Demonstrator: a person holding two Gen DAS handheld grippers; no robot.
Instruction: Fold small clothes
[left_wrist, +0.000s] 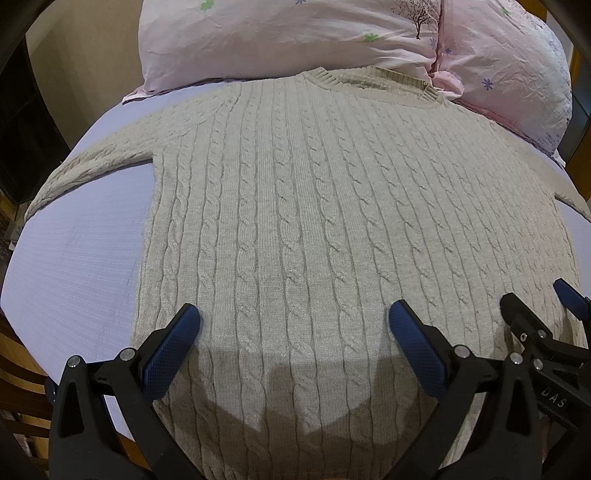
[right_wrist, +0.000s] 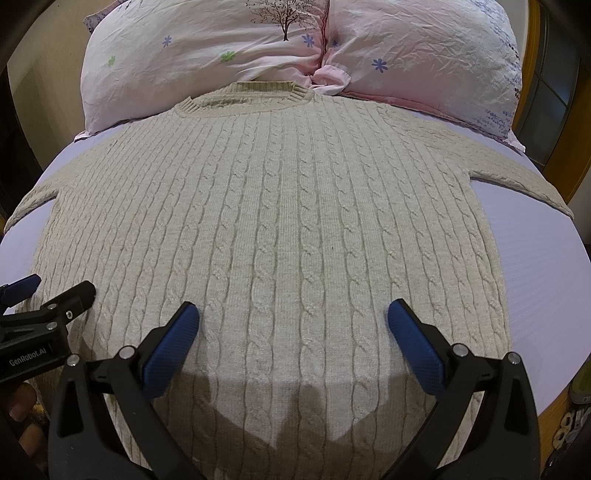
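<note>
Hovering: left gripper (left_wrist: 294, 317), right gripper (right_wrist: 293, 315) spread | sweater (left_wrist: 314, 221) flat | sheet (left_wrist: 81, 258) borders it

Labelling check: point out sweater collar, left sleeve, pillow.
sweater collar (right_wrist: 243, 96), right wrist view, ribbed neckband.
left sleeve (left_wrist: 92, 162), left wrist view, mid-sleeve knit.
pillow (left_wrist: 277, 40), left wrist view, pink cover, middle.

Two pink floral pillows (right_wrist: 207, 62) lie on a lavender bedsheet (left_wrist: 74, 266).

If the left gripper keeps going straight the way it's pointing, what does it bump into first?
Probably the beige cable-knit sweater lying flat on the bed. The left gripper is open and aimed along its front, so the knit comes before the pink pillows. Depth is hard to judge.
</note>
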